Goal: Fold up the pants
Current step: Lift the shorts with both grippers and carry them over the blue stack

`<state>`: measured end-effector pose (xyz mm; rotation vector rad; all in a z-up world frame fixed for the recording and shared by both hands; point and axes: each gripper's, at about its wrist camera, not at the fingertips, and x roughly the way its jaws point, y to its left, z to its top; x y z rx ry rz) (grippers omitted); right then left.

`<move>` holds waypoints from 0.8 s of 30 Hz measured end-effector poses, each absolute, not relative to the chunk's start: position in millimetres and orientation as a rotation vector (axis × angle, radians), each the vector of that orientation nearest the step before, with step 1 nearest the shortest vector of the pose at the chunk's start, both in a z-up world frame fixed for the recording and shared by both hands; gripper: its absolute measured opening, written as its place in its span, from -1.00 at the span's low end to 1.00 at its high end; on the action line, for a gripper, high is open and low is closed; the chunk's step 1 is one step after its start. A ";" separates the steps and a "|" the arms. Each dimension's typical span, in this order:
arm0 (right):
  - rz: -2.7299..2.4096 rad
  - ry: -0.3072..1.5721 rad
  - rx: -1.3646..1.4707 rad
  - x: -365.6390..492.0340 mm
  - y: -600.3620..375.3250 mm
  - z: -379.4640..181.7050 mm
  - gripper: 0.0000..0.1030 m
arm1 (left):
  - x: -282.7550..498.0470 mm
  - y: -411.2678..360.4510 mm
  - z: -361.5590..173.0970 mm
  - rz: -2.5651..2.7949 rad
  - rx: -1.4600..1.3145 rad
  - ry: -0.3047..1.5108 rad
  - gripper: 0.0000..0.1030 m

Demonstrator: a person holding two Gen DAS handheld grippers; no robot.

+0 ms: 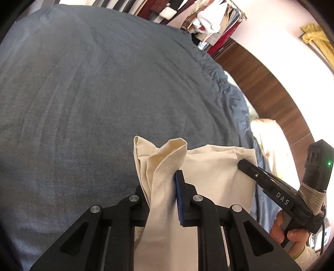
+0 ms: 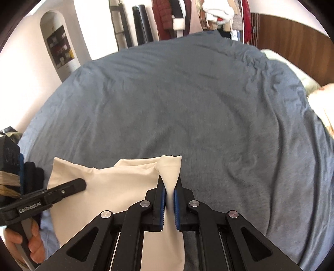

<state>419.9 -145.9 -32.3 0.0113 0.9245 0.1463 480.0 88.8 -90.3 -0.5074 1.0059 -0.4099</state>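
The cream pants (image 1: 215, 173) hang bunched over the blue-grey bed sheet (image 1: 83, 93), lifted at two points. In the left wrist view my left gripper (image 1: 161, 181) is shut on a gathered fold of them. Only its right blue pad (image 1: 180, 200) shows; the cloth hides the other finger. From the right, the right gripper (image 1: 244, 163) reaches onto the pants' far edge. In the right wrist view my right gripper (image 2: 169, 181) pinches a narrow fold of the pants (image 2: 117, 187) between both blue pads. The left gripper (image 2: 80, 183) lies against the cloth at the left.
The bed sheet (image 2: 187, 104) spreads wide and wrinkled ahead. A wooden headboard (image 2: 292, 37) and pale pillows (image 2: 321, 104) line the right side. A rack of hanging clothes (image 2: 187, 14) stands behind the bed. A person's hand (image 1: 292, 231) holds the right gripper's handle.
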 end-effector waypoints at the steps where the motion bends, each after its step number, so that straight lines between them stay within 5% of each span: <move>1: 0.148 0.914 0.006 418.4 -144.0 -27.9 -0.85 | 476.7 91.0 -84.2 -0.409 -0.508 0.990 -0.67; 24: 0.266 0.604 -0.116 308.5 -60.4 175.5 -0.86 | 348.2 189.6 112.5 -0.364 -0.513 0.649 -0.69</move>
